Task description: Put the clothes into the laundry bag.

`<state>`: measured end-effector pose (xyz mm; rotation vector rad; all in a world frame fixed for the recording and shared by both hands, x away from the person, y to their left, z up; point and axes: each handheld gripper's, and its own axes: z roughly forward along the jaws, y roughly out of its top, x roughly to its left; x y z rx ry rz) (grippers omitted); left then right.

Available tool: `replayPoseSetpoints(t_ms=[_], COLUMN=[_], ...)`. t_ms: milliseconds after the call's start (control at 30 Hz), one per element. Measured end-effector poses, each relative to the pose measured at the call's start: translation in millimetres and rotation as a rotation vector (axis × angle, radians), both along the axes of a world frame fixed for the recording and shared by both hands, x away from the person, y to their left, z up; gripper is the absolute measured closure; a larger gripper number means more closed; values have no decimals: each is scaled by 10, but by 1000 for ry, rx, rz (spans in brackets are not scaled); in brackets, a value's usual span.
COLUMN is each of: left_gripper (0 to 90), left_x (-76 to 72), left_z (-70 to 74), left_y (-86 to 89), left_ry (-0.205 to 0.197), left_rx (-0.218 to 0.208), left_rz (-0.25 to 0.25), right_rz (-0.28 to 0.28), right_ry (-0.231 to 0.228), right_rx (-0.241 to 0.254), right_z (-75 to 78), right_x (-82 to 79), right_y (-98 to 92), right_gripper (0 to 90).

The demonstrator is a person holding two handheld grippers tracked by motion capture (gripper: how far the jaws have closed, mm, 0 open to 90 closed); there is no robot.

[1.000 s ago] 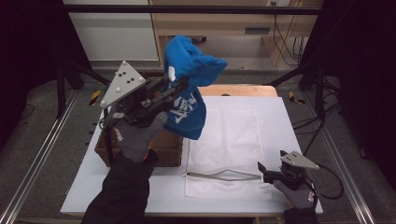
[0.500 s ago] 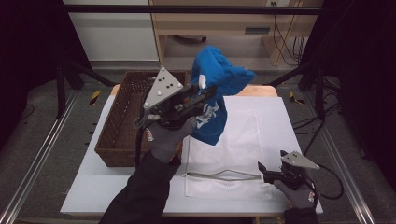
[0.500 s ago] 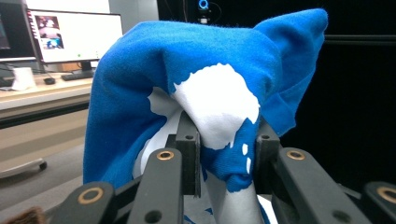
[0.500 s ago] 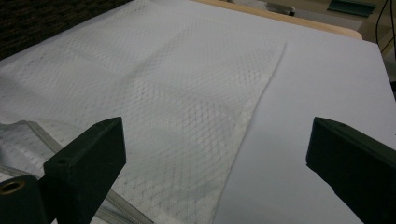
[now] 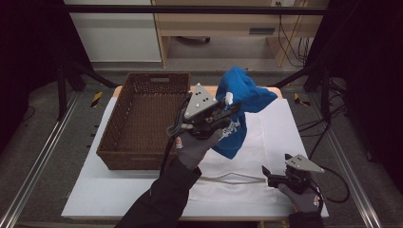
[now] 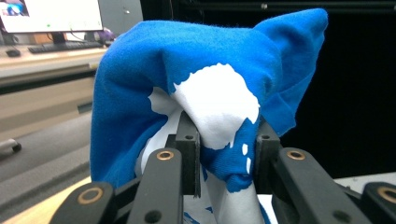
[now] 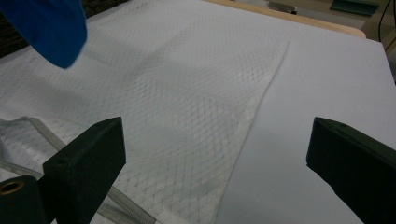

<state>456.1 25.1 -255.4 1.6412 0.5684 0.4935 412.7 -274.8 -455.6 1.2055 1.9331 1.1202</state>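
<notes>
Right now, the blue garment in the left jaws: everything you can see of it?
The blue garment is soft knit cloth, bright blue with a white print. It is bunched and creased, pinched between the black jaws of the left gripper, which holds it above the table. Its top bulges upward, with a corner sticking out to one side, and a loose end hangs over the white mesh bag without visibly touching it.

left tool (image 5: 227, 105): black body, grey three-cornered plate on top with small dark dots, white tip near the front
left tool jaws: flat black bars on black linkage arms, brass-coloured pivot rings
left hand (image 5: 195, 147): grey glove with a small red mark at the cuff; dark sleeve
left cable: black, trailing beside the wrist
right tool (image 5: 267, 175): black, grey three-cornered plate, square black jaw blocks
right hand (image 5: 299, 195): grey glove, red cuff mark
right cable: black
</notes>
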Motion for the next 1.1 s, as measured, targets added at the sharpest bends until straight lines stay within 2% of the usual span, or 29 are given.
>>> replayPoseSetpoints(t_ms=[133, 167, 400, 600, 800, 1100], left_gripper=[708, 708, 707, 705, 702, 690], left_x=[69, 69, 151, 197, 247, 323], left_z=[-178, -178, -471, -779, -1085, -1471], left_y=[-125, -125, -267, -389, -455, -498], left_ry=[27, 27, 67, 105, 156, 233], left_rx=[24, 24, 58, 99, 139, 201], left_rz=[-9, -9, -27, -30, -29, -13], right_rz=[0, 0, 0, 2, 4, 8], right_ry=[6, 6, 8, 4, 8, 13], right_rx=[5, 5, 3, -1, 1, -2], right_z=[-7, -7, -14, -18, -24, -30], right_x=[-1, -1, -1, -1, -2, -2], right_y=[0, 0, -13, -8, 2, 7], right_gripper=[51, 51, 50, 50, 48, 47])
